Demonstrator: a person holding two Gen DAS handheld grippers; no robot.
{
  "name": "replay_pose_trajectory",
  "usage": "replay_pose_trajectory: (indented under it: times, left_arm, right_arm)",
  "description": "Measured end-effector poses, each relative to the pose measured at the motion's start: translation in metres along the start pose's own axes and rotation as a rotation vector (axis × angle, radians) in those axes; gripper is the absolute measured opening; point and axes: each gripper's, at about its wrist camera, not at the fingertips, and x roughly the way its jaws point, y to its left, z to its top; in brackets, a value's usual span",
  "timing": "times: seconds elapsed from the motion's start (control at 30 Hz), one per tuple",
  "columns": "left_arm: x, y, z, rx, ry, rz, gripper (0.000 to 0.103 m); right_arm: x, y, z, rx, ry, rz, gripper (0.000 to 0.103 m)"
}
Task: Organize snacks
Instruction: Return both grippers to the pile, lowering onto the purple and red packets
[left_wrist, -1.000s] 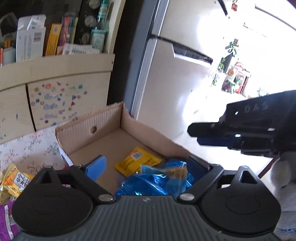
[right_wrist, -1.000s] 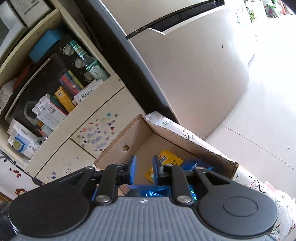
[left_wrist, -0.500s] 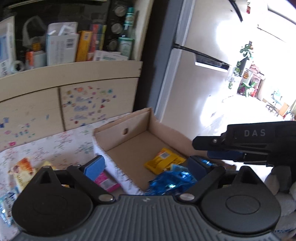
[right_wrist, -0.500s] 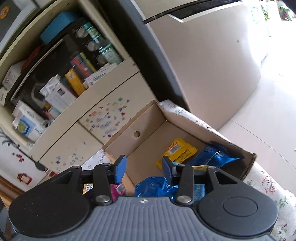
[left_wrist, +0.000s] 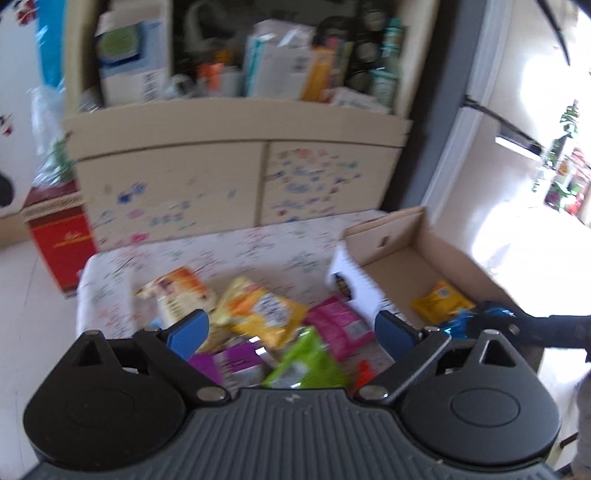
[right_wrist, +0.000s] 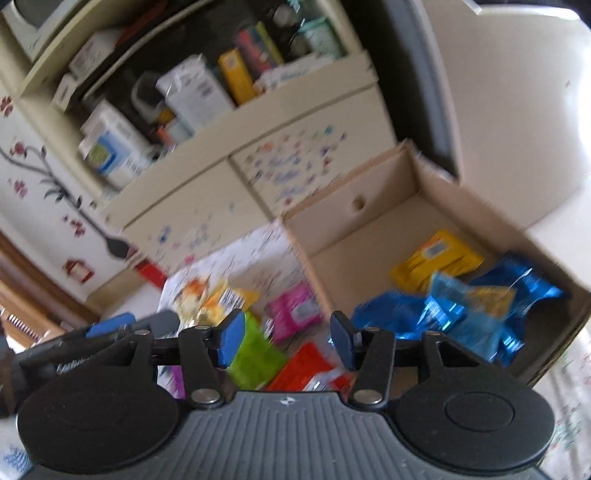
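— While tilted down over the table (left_wrist: 258, 251), why hold the left tool (left_wrist: 291, 330) spread so wide, gripping nothing?

— Ready for a pick, most likely. Hangs right above the loose snacks: green packet (left_wrist: 306, 362) nearest, pink packet (left_wrist: 340, 328) and orange packet (left_wrist: 258, 310) just beyond.

— And the right tool (right_wrist: 286, 341)?

— About half open, jaws just been opening, nothing between the pads. Angled down too, canted sideways, near the box's front edge.

— Where sorted so far?

— Inside the cardboard box (left_wrist: 384, 240) at the table's right end: blue packets (right_wrist: 461, 314) against the near wall, yellow packet (left_wrist: 441, 302) farther in. Behind all that, only a cluttered cabinet (left_wrist: 221, 166).
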Motion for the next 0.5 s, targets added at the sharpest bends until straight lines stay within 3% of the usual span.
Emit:
replay_pose_trajectory:
  times: [0.3,0.5]
  left_arm:
    - [0.022,0.034,-0.029,-0.045,0.101,0.063,0.096]
    - [0.038,0.031,-0.044,0.018,0.157,0.076,0.096]
  right_arm:
    - [0.017,0.018,-0.02,0.014,0.146,0.03,0.064]
    - [0.025,0.028,-0.029,0.039,0.207,0.004,0.072]
